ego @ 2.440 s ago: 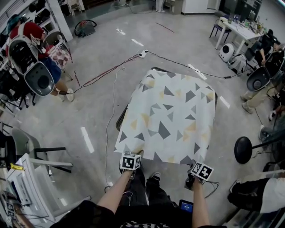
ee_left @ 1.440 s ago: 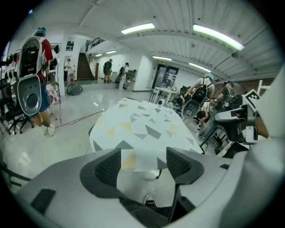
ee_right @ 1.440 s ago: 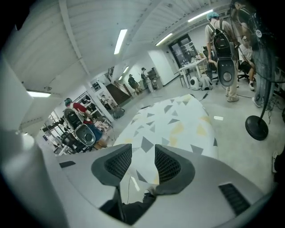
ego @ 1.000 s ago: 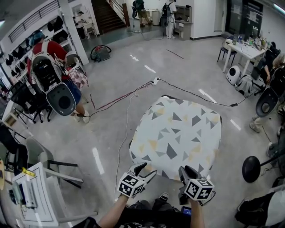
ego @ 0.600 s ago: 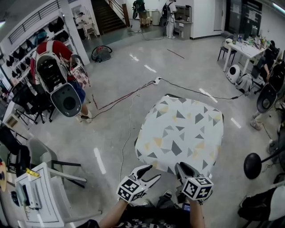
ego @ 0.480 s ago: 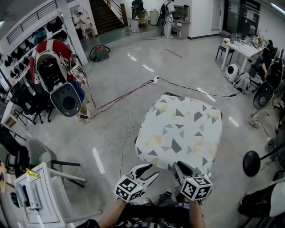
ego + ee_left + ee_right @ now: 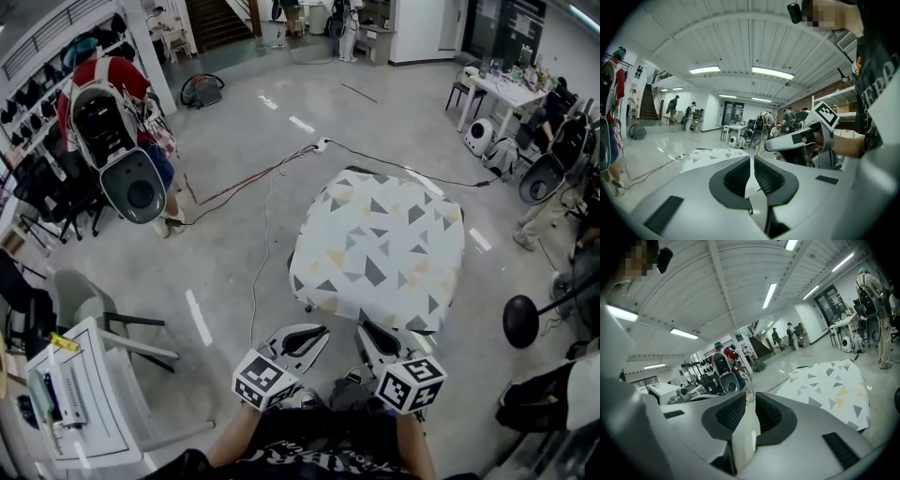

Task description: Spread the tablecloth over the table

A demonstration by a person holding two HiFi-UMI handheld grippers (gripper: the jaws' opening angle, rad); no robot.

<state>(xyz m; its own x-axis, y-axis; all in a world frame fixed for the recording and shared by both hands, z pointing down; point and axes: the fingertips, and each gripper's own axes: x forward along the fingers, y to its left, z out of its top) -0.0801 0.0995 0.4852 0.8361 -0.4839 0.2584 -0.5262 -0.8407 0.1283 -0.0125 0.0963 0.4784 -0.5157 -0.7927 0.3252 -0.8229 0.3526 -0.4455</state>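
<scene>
L gripper [image 7: 314, 335]: you hold it low in front of your body, forearm [image 7: 234, 439] coming up from the bottom of the head view. Its tips angle fwd and a bit to the right, marker cube facing up. In its own view the L gripper [image 7: 751, 161] has its jaws just closed. The pads meet with nothing between them, so it's clenched on air.

R gripper [image 7: 367, 336]: it sits just beside the L one at about the same height, tips angled fwd and slightly left. The two converge but stay apart. Your R forearm [image 7: 412, 442] runs straight up behind it. In its own view the R gripper [image 7: 750, 401] has jaws that have been closing, but a narrow slit is left between the pads. Only floor shows through it, so nothing is grasped.

Tablecloth [image 7: 380, 248]: it's ahead of and below both sets of tips, near but not touching. It sits more in front of the R gripper than the L. It's spread flat over the table [image 7: 349, 172], whose dark edge peeks out at the far side. It looks roughly square, so there's no clear long axis. It's set a little skewed to you, the near edge slanting away toward the L gripper's side. The near and left edges hang over.

Looks: white w/ scattered grey and pale yellow triangles, and the top lies smooth. From the L gripper it shows just past the tips to their left [image 7: 708, 154]. From the R gripper it fills the area to the right of the tips [image 7: 829, 385].
</scene>
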